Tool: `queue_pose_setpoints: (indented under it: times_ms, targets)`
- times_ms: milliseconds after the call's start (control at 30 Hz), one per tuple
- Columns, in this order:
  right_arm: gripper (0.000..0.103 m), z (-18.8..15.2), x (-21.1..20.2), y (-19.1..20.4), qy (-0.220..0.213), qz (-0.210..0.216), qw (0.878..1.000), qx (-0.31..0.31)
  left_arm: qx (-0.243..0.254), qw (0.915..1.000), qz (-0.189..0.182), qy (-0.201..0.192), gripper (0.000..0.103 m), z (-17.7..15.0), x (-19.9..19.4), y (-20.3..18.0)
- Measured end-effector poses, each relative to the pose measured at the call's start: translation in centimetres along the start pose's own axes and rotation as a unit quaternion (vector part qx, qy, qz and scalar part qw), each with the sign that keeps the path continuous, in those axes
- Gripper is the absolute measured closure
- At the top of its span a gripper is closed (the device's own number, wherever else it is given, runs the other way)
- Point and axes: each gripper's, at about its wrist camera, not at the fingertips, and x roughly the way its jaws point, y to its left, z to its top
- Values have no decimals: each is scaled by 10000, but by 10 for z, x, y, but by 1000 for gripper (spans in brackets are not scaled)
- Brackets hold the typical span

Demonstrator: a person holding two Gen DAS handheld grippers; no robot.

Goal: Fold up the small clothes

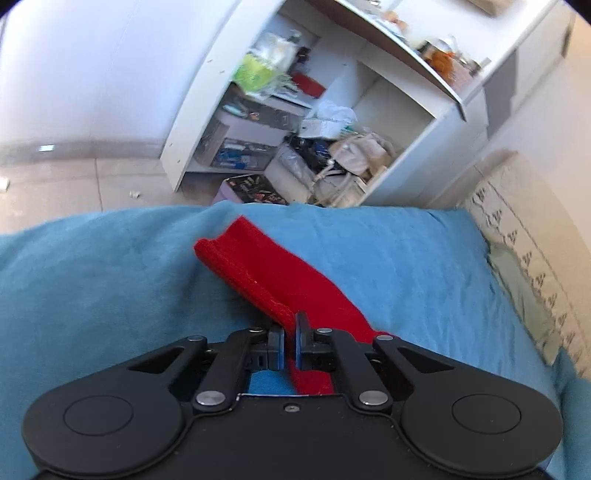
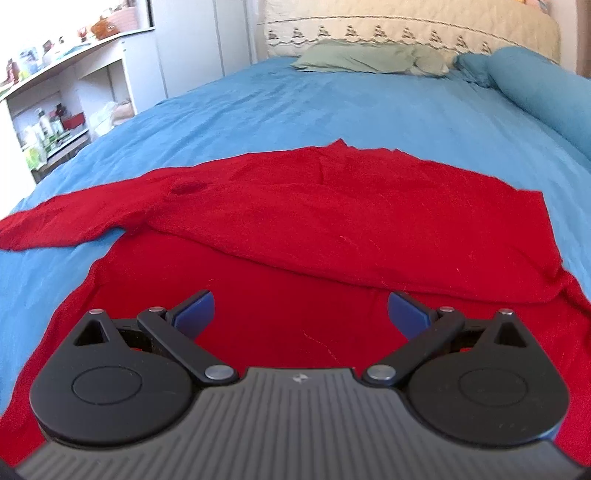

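I see a big bed with a blue sheet (image 2: 332,99). At twelve o'clock from my right camera stands a cream headboard (image 2: 406,33), with a green pillow (image 2: 354,59) lying just below it. At ten o'clock is a white shelf (image 2: 66,92) full of messy things. The floor (image 1: 74,184) has pale tiles. The white wall (image 1: 92,66) looks bright.

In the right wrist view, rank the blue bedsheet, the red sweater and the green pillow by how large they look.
1. blue bedsheet
2. red sweater, though its nearness to the camera inflates it, so the top two are unsure
3. green pillow, far off at the headboard
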Motion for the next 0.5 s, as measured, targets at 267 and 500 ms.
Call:
queue_pose_setpoints:
  times_ms: [267, 500]
  targets:
    - [0, 3, -8, -28, -116, -79, 9979, 631, 1062, 9905, -803, -332, 99, -6, -29, -118]
    - [0, 9, -36, -82, -437, -296, 9941, 944, 2408, 9461, -2149, -281, 99, -75, -61, -298]
